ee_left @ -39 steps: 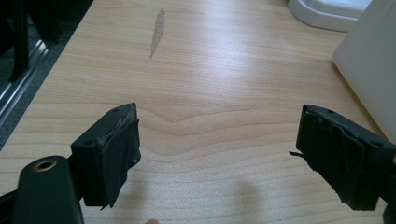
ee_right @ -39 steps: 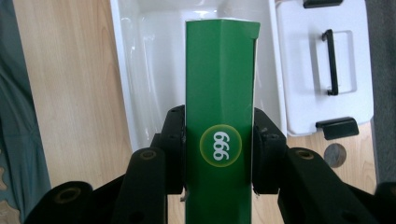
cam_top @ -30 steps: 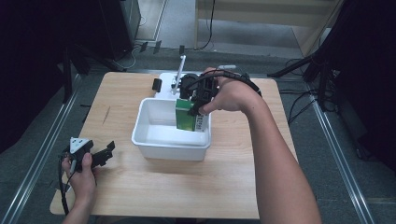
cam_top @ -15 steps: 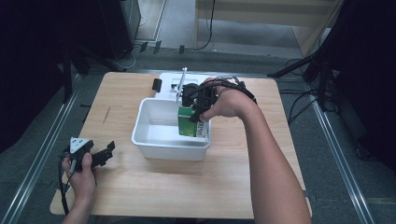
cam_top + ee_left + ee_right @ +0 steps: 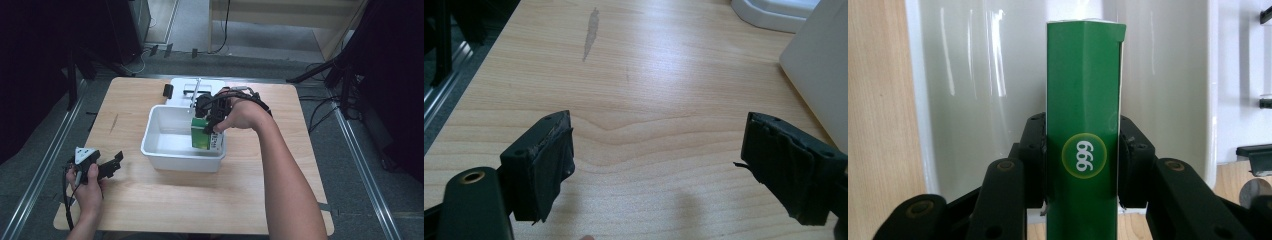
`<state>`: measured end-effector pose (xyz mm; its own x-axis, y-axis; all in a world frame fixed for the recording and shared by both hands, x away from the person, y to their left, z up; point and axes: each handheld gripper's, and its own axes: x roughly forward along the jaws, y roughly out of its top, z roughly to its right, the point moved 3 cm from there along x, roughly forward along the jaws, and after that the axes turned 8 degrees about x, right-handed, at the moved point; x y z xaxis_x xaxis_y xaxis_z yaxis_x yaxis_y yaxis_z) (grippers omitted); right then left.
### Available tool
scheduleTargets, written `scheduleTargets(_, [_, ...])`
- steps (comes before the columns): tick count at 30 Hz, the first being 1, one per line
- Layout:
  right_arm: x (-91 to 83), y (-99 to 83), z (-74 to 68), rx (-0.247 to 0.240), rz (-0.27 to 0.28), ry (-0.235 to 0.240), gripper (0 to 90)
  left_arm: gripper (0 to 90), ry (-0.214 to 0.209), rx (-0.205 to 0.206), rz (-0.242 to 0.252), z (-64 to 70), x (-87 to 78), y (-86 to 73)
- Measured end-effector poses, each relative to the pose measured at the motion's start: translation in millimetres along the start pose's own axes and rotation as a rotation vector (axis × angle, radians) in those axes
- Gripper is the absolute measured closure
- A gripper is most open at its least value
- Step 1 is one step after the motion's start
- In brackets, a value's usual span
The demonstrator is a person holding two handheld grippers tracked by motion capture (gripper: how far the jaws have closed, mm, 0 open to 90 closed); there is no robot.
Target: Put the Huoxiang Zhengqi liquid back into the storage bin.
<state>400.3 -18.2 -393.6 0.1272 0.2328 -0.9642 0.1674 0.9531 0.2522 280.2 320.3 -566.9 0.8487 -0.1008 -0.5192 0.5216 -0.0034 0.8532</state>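
Clearly the right hand-held gripper (image 5: pixel 1082 200) pinches a green carton (image 5: pixel 1083 125) between its two black jaws, which press on the two narrow sides of it near the round "999" mark. In the high view this carton (image 5: pixel 205 136) stands upright inside the white tub (image 5: pixel 165 150), at the right wall of it, and whether its bottom already touches the floor of the tub I cannot tell. So the carrying part seems nearly done; what is left, in my judgement, is to set the carton down fully, to release the jaws and to take the hand out. The left hand-held gripper (image 5: pixel 107 167) rests well apart near the left edge of the table (image 5: pixel 150 205), its jaws spread wide and holding nothing.
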Motion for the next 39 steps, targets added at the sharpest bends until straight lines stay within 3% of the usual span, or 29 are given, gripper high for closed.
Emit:
scheduleTargets(13, [15.3, -2.6, -0.8, 0.01, -0.019, 0.003, 64.0, 14.7, -0.002, 0.005, -0.003, 0.5, 0.0, 0.0])
scheduleTargets(23, [28.1, -7.2, 0.1, 0.019, -0.003, 0.037, 62.0, 14.7, 0.0, 0.008, -0.003, 0.7, 0.0, 0.0])
scheduleTargets(29, [24.0, -7.0, -1.0, 0.039, 0.0, 0.042, 52.7, 14.7, 0.0, 0.009, -0.004, 0.9, 0.0, 0.0])
scheduleTargets(35, [18.3, -6.7, -2.3, 0.162, -0.004, 0.009, 27.8, 14.7, 0.002, 0.011, -0.004, 1.2, 0.1, 0.1])
scheduleTargets(37, [14.3, -4.6, -3.0, 0.249, 0.007, -0.012, 17.8, 14.7, 0.002, 0.011, -0.004, 1.1, 0.1, 0.1])
scheduleTargets(39, [10.2, -1.9, -3.3, 0.296, 0.022, -0.032, 13.7, 14.7, 0.001, 0.012, -0.004, 1.1, 0.1, 0.1])
